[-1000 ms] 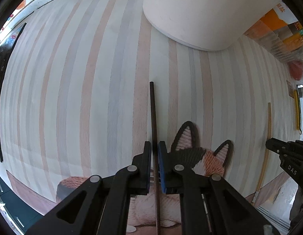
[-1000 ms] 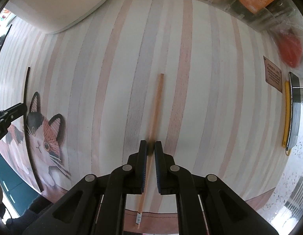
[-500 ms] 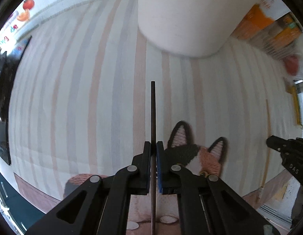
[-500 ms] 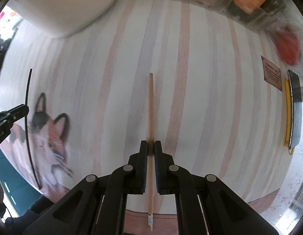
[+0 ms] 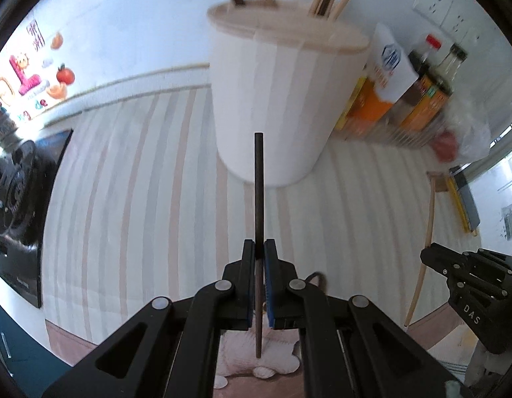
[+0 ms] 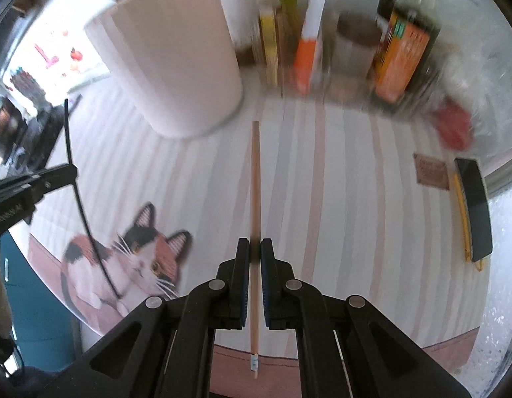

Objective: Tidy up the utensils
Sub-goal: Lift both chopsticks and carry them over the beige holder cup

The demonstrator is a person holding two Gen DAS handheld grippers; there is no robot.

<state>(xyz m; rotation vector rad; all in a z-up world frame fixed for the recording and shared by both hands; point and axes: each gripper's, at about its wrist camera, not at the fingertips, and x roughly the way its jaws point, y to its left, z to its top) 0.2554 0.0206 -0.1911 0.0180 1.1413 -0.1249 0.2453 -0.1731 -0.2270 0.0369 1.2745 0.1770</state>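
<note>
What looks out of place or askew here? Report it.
Nothing stands out. The left gripper holds a dark chopstick, the right gripper a light wooden chopstick, before the upright white holder.

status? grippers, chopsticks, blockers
Left gripper shut on dark chopstick. Right gripper shut on light chopstick. Holder ahead, nothing between.

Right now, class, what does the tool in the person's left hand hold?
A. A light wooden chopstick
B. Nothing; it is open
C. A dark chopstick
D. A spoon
C: in the left wrist view the left tool is shut on a dark chopstick that points toward the white holder, while the right tool grips the light wooden chopstick.
</note>
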